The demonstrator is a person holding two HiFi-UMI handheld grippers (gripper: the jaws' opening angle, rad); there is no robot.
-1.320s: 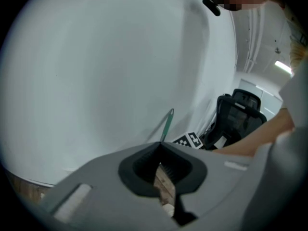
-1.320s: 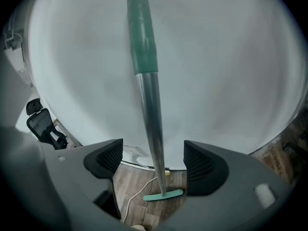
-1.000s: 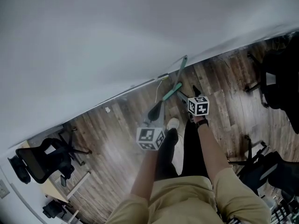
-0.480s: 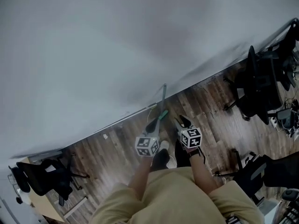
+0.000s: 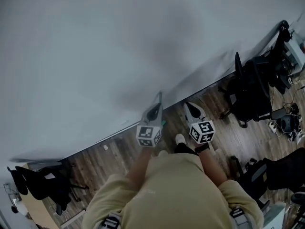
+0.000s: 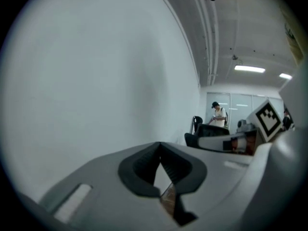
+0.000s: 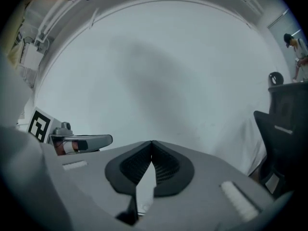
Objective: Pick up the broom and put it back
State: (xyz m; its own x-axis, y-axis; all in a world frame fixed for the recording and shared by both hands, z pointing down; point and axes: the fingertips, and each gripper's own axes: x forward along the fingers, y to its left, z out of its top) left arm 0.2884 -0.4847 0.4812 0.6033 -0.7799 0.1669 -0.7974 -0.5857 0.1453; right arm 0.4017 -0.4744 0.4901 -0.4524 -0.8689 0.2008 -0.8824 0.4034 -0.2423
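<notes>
My left gripper (image 5: 158, 98) and right gripper (image 5: 189, 107) are both raised side by side and point at the white wall. In the left gripper view the left gripper (image 6: 159, 144) has its tips touching, shut on nothing. The right gripper (image 7: 151, 142) has just been closing and now stands shut with nothing between its pads. Of the broom, only a small teal bit (image 5: 163, 123) shows beside the left gripper's marker cube (image 5: 149, 135), low at the foot of the wall. The rest of the broom is hidden.
The white wall (image 5: 119, 42) fills most of every view and meets a wooden floor (image 5: 95, 161). Black office chairs (image 5: 252, 89) stand at the right, and another chair (image 5: 40, 187) at the lower left. A person (image 6: 219, 114) stands far off.
Both grippers have come up from near the floor beside the broom to face the wall. The person has straightened up, and the broom has slipped out of sight behind the left gripper.
</notes>
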